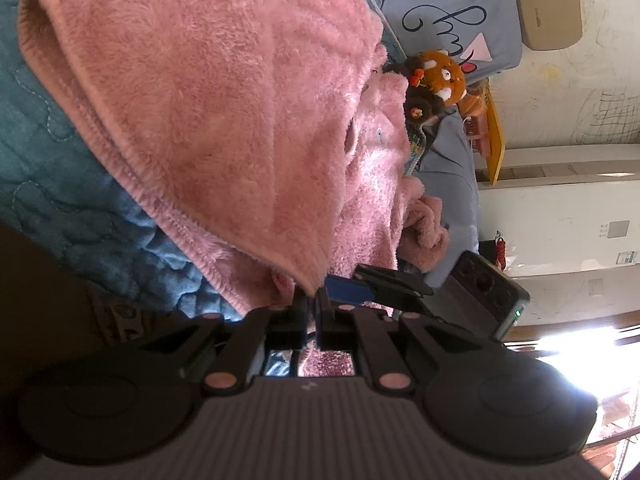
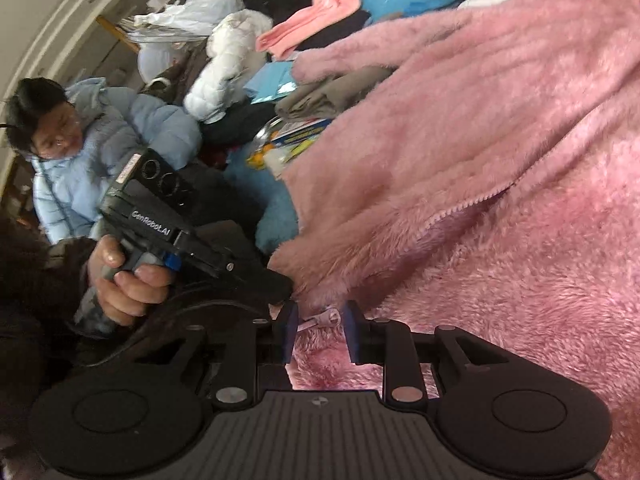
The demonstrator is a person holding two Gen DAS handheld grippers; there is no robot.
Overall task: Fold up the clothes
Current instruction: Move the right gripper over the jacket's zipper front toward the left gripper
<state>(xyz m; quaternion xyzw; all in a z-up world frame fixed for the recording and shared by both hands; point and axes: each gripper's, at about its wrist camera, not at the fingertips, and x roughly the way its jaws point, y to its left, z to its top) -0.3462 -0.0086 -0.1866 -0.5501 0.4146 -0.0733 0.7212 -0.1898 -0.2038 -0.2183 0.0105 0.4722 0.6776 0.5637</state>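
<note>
Spreading across most of both views is the pink fleece garment (image 2: 500, 160), a fluffy zip-front piece lying on a teal quilted cover (image 1: 36, 152). Its stitched hem shows in the left wrist view, and its zip edge runs diagonally in the right wrist view. For containers, there is only a white plastic bag (image 2: 188, 8) at the top left of the right wrist view (what it holds cannot be made out), among a heap of loose clothes that includes a salmon-pink item (image 2: 316, 20) and a white padded one (image 2: 224, 64).

The left gripper (image 1: 311, 300) has its jaws pressed together on a corner of the pink fleece, which rises from the fingertips as a lifted flap filling the upper half of that view. In the right wrist view a hand (image 2: 124, 280) grips this tool's handle.

The right gripper (image 2: 320, 320) stands part open, its blue-padded fingers (image 2: 289, 332) on either side of the fleece at the bottom of the zip. A small metal zip pull (image 2: 326, 317) lies between the pads. Whether the pads press on the fabric is not clear.

Beyond the fleece in the left wrist view sit an orange plush toy (image 1: 438, 78) and a blue pillow with dark script (image 1: 452, 16). A person in a pale blue padded jacket (image 2: 96, 152) sits at the left of the right wrist view.
</note>
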